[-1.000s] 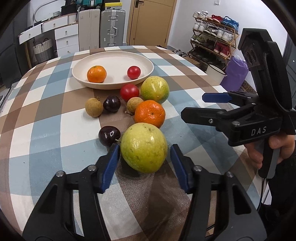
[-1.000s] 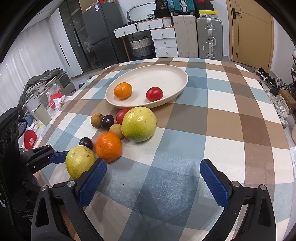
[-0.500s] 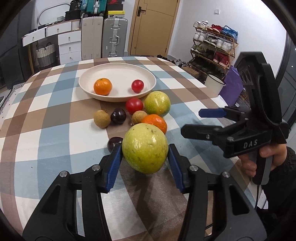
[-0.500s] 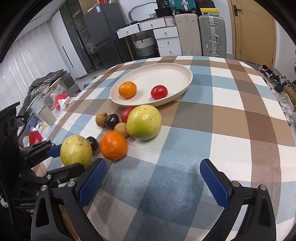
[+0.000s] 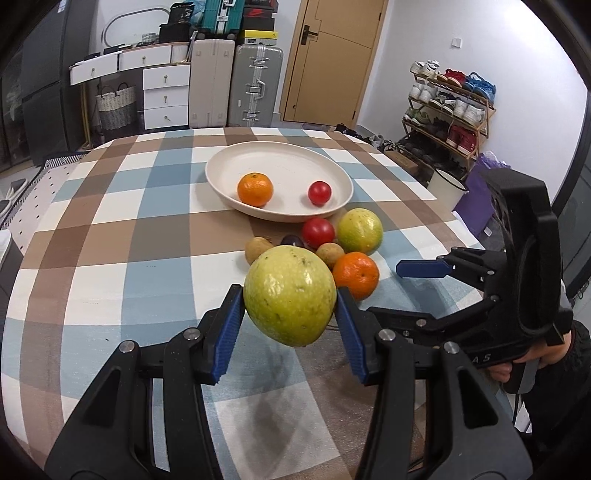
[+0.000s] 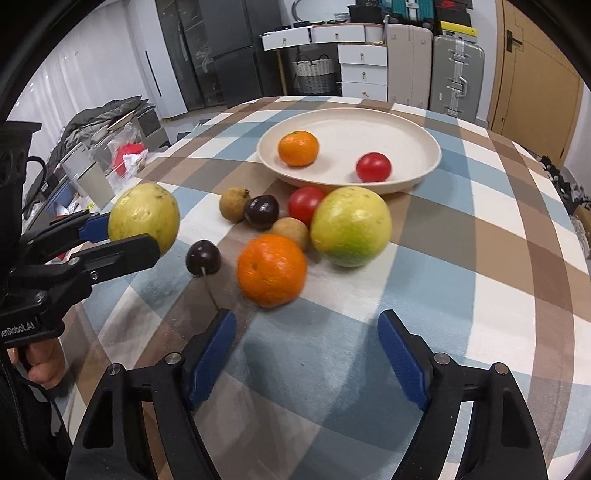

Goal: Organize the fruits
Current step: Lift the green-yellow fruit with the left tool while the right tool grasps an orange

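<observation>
Left gripper (image 5: 290, 319) jaws clamp the guava (image 5: 290, 295) at its widest sides, lifted off the desk (image 5: 110, 236), frame center. Looks heavy, firm, smooth-skinned; could slip. Right gripper (image 6: 306, 354) jaws gape empty, lower frame, near the orange (image 6: 271, 269).

In the left wrist view, the black body of the right gripper (image 5: 424, 291) carries pale raised letters of which only "A S" shows, the start hidden behind the left gripper's arm. In the right wrist view, the left gripper (image 6: 122, 236) bears white lettering on its dark body near the frame's left edge, cut off by that edge and reading "enRobot.AI". A yellow shoebox (image 5: 258, 36) on top of the suitcases has a dark mark on it that is too small to read.
</observation>
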A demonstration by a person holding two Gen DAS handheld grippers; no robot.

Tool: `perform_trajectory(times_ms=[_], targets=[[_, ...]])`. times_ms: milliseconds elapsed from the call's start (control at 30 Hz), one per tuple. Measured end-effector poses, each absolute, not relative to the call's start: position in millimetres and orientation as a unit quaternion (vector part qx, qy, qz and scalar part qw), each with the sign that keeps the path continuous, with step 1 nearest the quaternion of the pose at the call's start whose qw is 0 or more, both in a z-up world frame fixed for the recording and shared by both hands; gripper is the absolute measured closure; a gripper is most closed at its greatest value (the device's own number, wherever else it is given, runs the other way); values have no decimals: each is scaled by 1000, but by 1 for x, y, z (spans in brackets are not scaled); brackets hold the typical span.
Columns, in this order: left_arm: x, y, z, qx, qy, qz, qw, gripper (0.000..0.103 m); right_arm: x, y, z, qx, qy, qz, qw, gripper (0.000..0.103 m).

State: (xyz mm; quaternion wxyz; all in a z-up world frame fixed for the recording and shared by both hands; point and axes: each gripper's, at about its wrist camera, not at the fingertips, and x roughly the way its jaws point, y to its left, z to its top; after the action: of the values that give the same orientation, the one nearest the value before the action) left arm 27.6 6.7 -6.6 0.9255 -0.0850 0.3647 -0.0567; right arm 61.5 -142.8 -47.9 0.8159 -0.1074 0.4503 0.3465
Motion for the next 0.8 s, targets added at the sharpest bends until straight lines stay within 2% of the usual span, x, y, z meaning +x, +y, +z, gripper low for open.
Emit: perform_trajectory(times_ms=[67, 233, 500, 800], targets=[[28, 11, -7, -89, 365, -53, 925, 56, 62, -137, -48, -112, 449, 345, 816, 28], [28, 17, -9, -91, 366, -44, 925, 56, 61, -123, -47, -118, 448, 350, 814, 29], [29, 24, -8, -99, 366, -38, 925, 56, 61, -107, -46, -132, 446, 355, 811, 40], [28, 27, -7, -100, 365, -39, 925, 56, 58, -101, -41, -156, 430, 349, 818, 61]])
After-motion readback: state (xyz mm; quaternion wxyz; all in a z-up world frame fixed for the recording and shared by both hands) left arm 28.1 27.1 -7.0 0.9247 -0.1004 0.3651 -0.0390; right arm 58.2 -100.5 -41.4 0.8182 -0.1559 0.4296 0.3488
